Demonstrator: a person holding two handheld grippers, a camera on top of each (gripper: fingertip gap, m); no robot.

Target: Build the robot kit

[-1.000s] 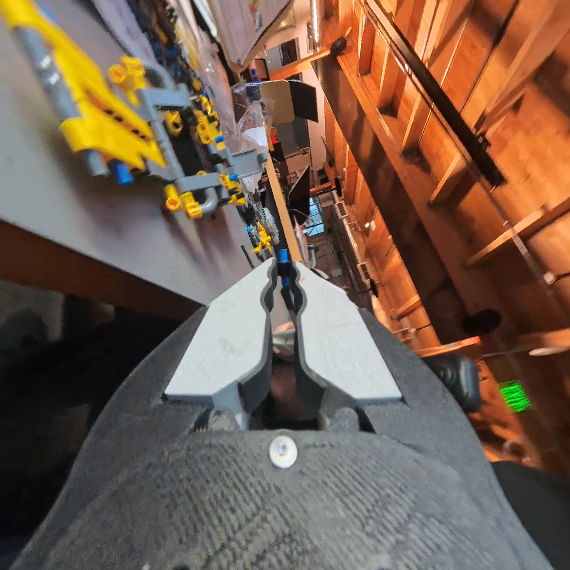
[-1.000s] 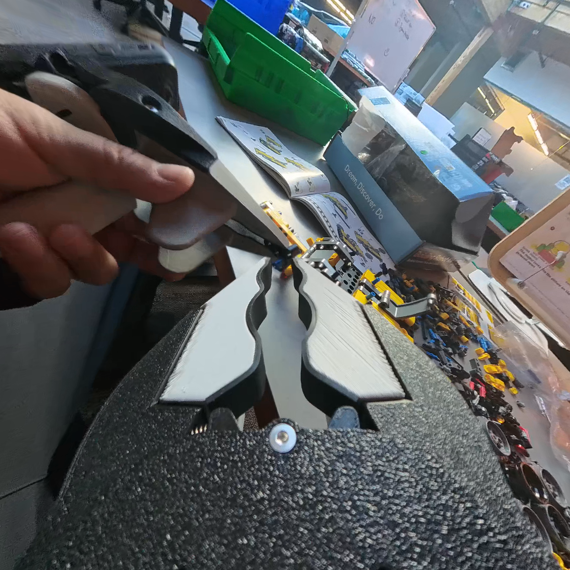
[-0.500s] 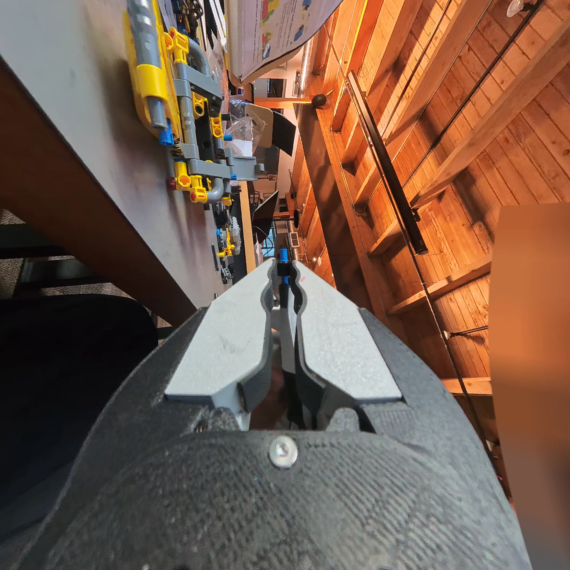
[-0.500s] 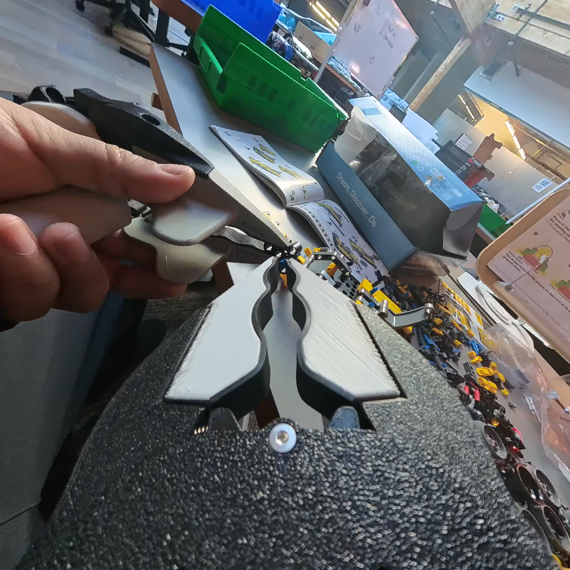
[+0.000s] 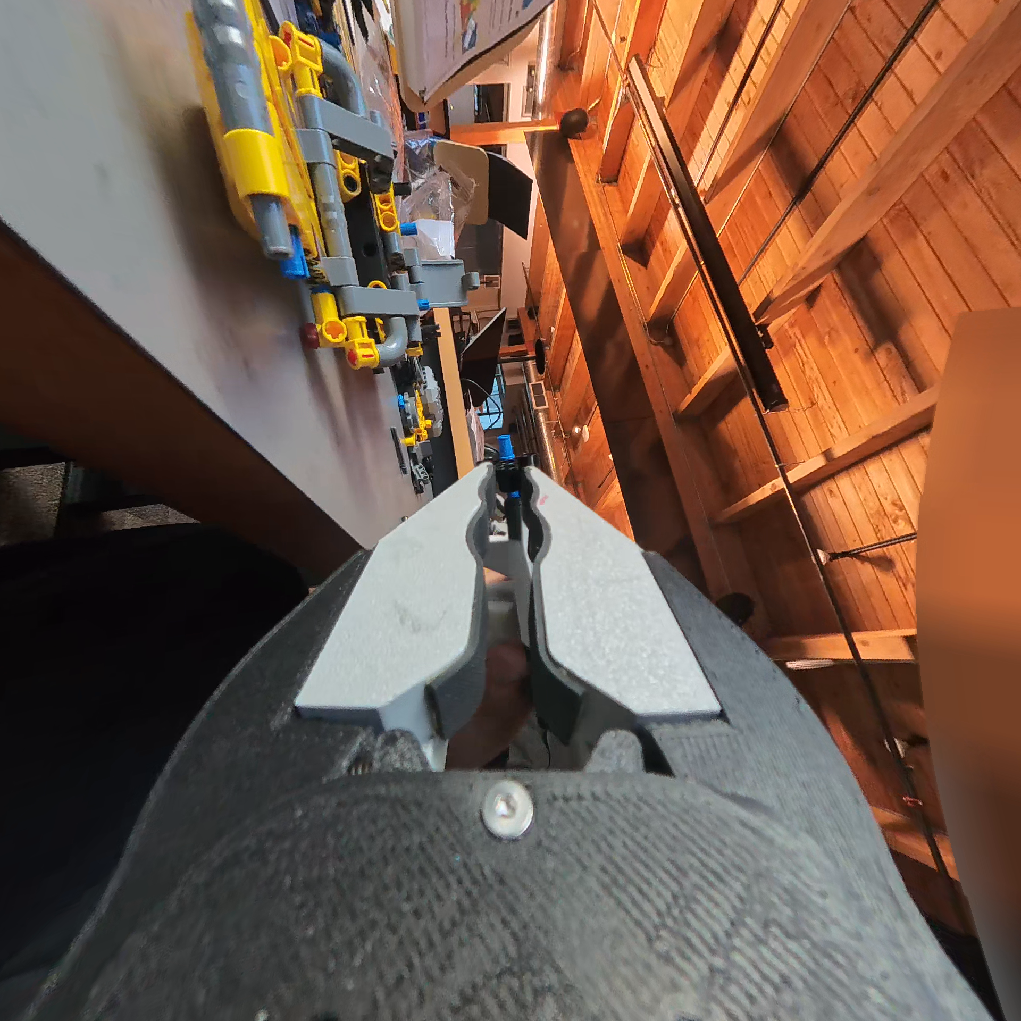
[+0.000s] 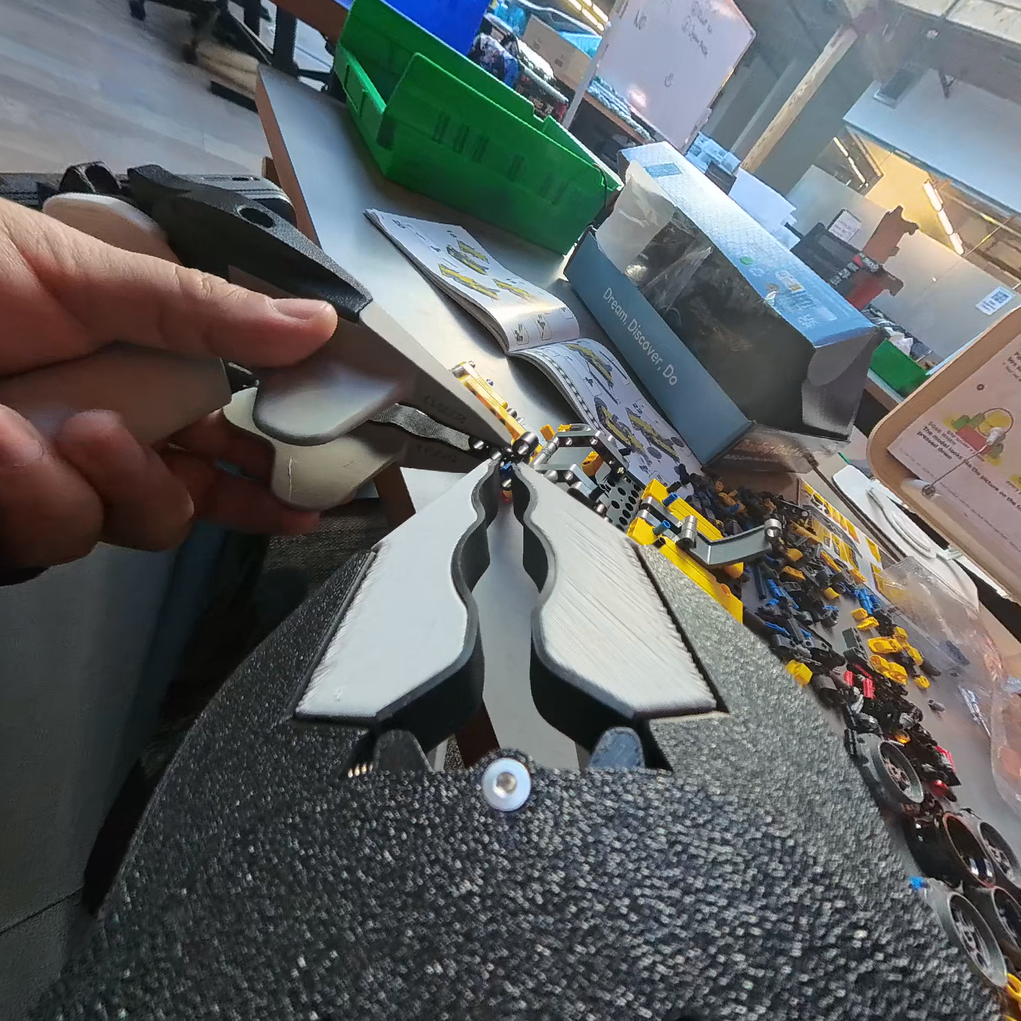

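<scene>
- The left gripper (image 5: 508, 476) has its two grey fingers squeezed almost shut on a small black piece with a blue pin (image 5: 504, 446) poking out past the tips. It is held up in the air, off the edge of the grey table (image 5: 138, 182).
- A person's hand (image 6: 94, 353) holds that left gripper, seen from the side in the right wrist view.
- The right gripper (image 6: 504, 476) has its fingertips very close together, right where the left gripper's tips end. A bit of blue shows in the small gap. I cannot tell if it really pinches the piece or only touches it (the spot is tiny and crowded).
- On the table, well away from both grippers, lies a half-built yellow and grey toy model (image 5: 309, 182).
- In the right wrist view there is also an open booklet (image 6: 514, 315), a dark box (image 6: 735, 315), a green bin (image 6: 469, 138) and a big scatter of loose small pieces (image 6: 817, 619).
- What could go wrong: the piece is small and held only at the very tips. If one gripper twists or pulls while the other lets go too soon, I think the piece could pop out and drop past the table edge.
- Pushing the tips together at a slant could also knock the pin sideways.
</scene>
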